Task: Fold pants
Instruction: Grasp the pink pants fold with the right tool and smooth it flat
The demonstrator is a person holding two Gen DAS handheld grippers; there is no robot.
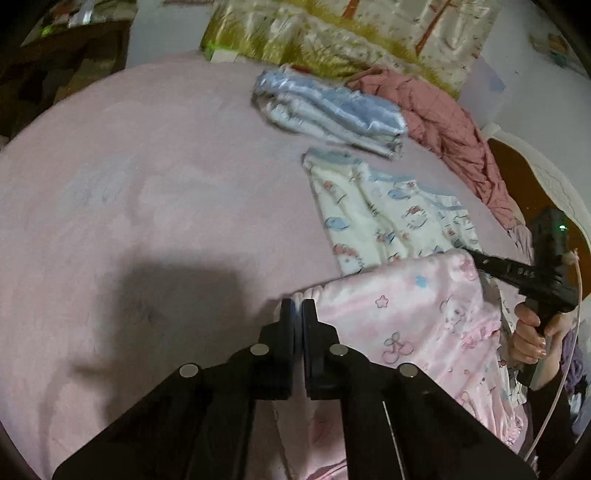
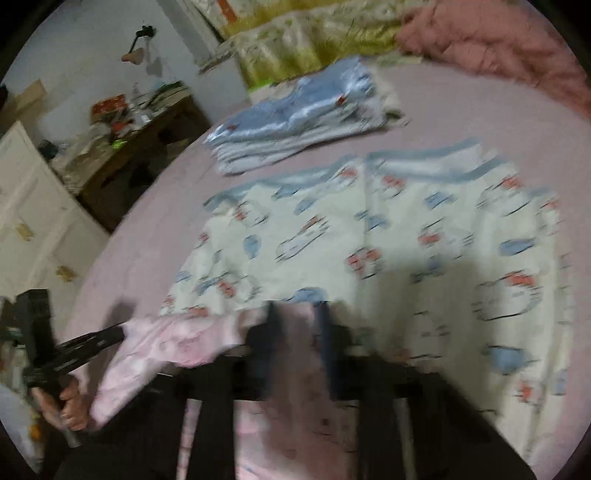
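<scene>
The pink printed pants point(image 1: 406, 314) hang stretched between both grippers above the pink bed sheet point(image 1: 147, 184). In the left wrist view my left gripper point(image 1: 298, 314) is shut on one end of the pants' upper edge. My right gripper point(image 1: 471, 255) pinches the far corner, with a hand point(image 1: 532, 332) on its handle. The right wrist view is blurred. There the pink pants point(image 2: 177, 343) run from the left gripper point(image 2: 122, 332) at lower left to my right gripper point(image 2: 299, 321), with pink cloth between its fingers.
A white garment with a cat print point(image 2: 369, 240) lies flat on the bed just beyond the pants. Behind it sits a folded blue stack point(image 2: 295, 122), then a rose quilt point(image 1: 443, 122) and yellow-green bedding point(image 1: 332, 33). A cluttered wooden desk point(image 2: 140, 147) and white cabinet point(image 2: 33, 221) stand left of the bed.
</scene>
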